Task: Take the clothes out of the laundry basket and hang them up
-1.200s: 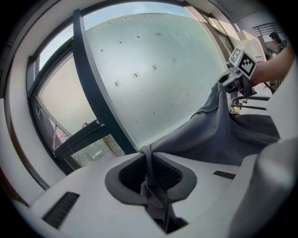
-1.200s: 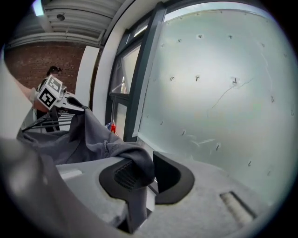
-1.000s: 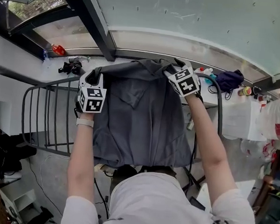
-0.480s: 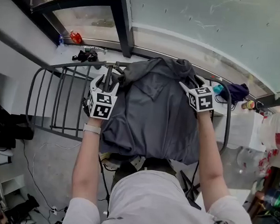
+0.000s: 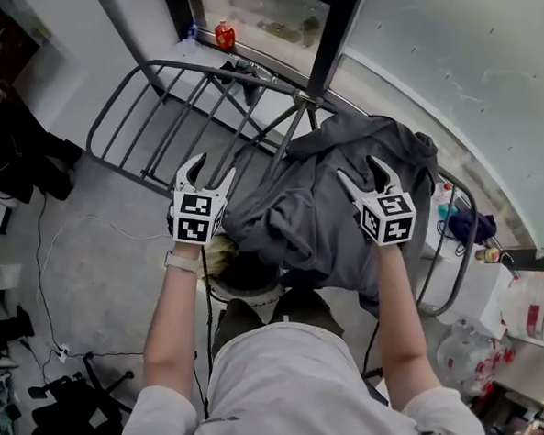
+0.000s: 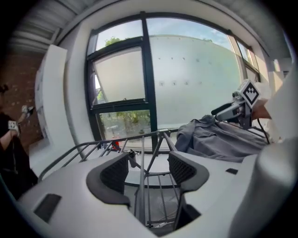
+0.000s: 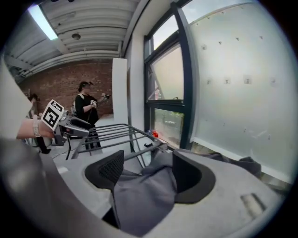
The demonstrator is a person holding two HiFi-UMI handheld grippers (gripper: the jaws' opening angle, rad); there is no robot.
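A dark grey shirt (image 5: 332, 206) lies bunched over the right wing of a grey metal drying rack (image 5: 159, 113). My left gripper (image 5: 211, 167) hovers left of the shirt over the rack's bare bars. Its jaws have just opened wide and nothing is between them (image 6: 148, 169). My right gripper (image 5: 356, 167) is above the shirt, and its jaws have also just opened wide. In the right gripper view (image 7: 144, 172) loose shirt fabric (image 7: 144, 200) lies in the gap, not pinched. The left gripper view shows the shirt (image 6: 219, 139) to the right.
A round basket (image 5: 245, 275) sits on the floor under the rack, by my legs. A red bottle (image 5: 225, 36) stands on the window sill, and a purple cloth (image 5: 469, 224) lies at the right. A person (image 7: 86, 104) stands in the far background.
Both grippers let go of the shirt's shoulders and drew back toward me. The spread shirt now sits crumpled on the rack's right wing. My view has swung left.
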